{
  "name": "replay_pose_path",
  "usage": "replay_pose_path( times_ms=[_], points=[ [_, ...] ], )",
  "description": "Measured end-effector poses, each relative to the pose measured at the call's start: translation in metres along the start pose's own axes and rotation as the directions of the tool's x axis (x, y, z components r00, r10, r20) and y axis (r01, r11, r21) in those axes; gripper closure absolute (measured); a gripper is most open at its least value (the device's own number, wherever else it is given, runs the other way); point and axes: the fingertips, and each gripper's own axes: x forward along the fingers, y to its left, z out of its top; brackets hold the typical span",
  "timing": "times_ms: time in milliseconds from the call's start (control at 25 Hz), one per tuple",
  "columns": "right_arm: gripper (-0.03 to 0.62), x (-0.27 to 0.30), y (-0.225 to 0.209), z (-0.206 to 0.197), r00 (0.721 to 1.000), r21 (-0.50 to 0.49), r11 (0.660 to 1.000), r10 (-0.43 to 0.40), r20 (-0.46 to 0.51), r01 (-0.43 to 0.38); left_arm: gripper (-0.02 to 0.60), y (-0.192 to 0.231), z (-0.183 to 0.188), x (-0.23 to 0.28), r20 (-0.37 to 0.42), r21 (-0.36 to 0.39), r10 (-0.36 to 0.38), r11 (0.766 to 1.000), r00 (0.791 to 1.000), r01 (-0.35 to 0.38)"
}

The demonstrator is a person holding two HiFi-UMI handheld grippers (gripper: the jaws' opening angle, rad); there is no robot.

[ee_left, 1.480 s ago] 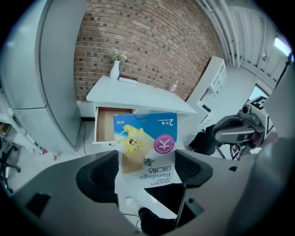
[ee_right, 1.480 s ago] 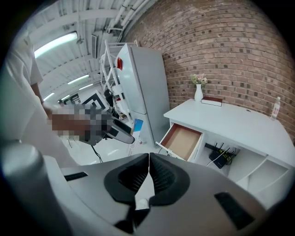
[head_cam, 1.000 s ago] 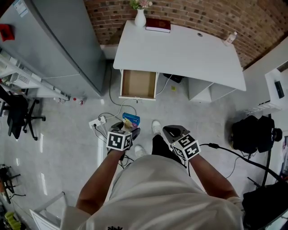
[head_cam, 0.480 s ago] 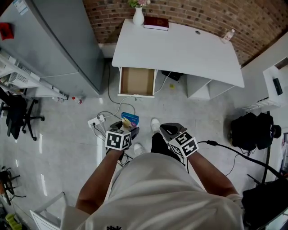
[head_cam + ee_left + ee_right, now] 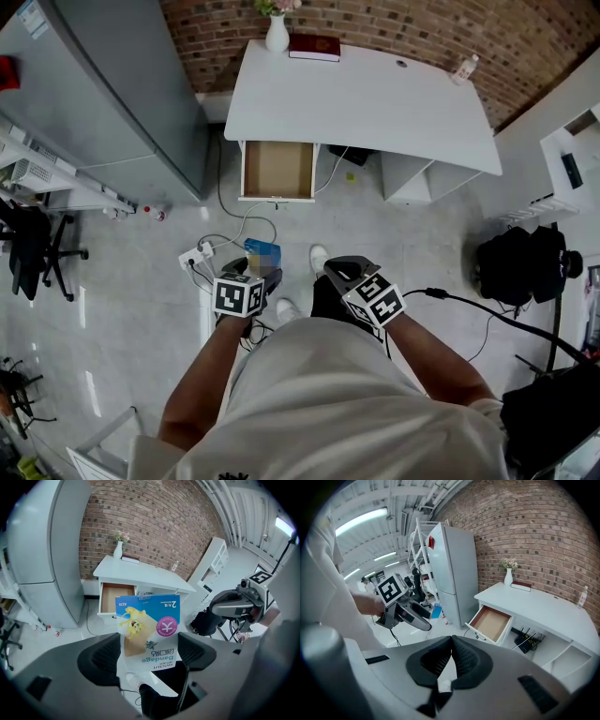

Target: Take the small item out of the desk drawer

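My left gripper (image 5: 258,272) (image 5: 147,651) is shut on a small blue and white bandage box (image 5: 149,625) (image 5: 262,254) (image 5: 436,611), held above the floor well in front of the desk. The white desk (image 5: 366,98) (image 5: 140,571) (image 5: 534,606) stands against the brick wall, and its drawer (image 5: 278,171) (image 5: 110,598) (image 5: 490,623) is pulled out with a bare brown bottom. My right gripper (image 5: 339,270) (image 5: 451,660) is shut with nothing between its pads, level with the left one.
A grey fridge (image 5: 112,84) stands left of the desk. A power strip (image 5: 195,255) and cables lie on the floor near my feet. A vase (image 5: 276,34), a red book (image 5: 315,47) and a small bottle (image 5: 462,67) sit on the desk. Black bags (image 5: 525,267) lie at right.
Both grippers have drifted a little back from the desk, the left one still carrying the box. The drawer has stayed pulled out.
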Motion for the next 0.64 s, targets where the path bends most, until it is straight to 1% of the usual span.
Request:
replay_pose_path(
  times_ms=[320,640],
  points=[
    [0.563,0.0034,0.0036,0.0013,1.0,-0.006,1.0,0.003,-0.006,-0.003,0.207,0.0033,-0.0027,0.0005,-0.01,0.002,-0.004,1.0,1.0,0.004],
    [0.563,0.0033,-0.0052,0.0027,1.0,-0.005,1.0,0.012,-0.004,-0.012,0.207,-0.0003,0.0022,0.0053,-0.014,0.001,-0.001,1.0,1.0,0.001]
  ],
)
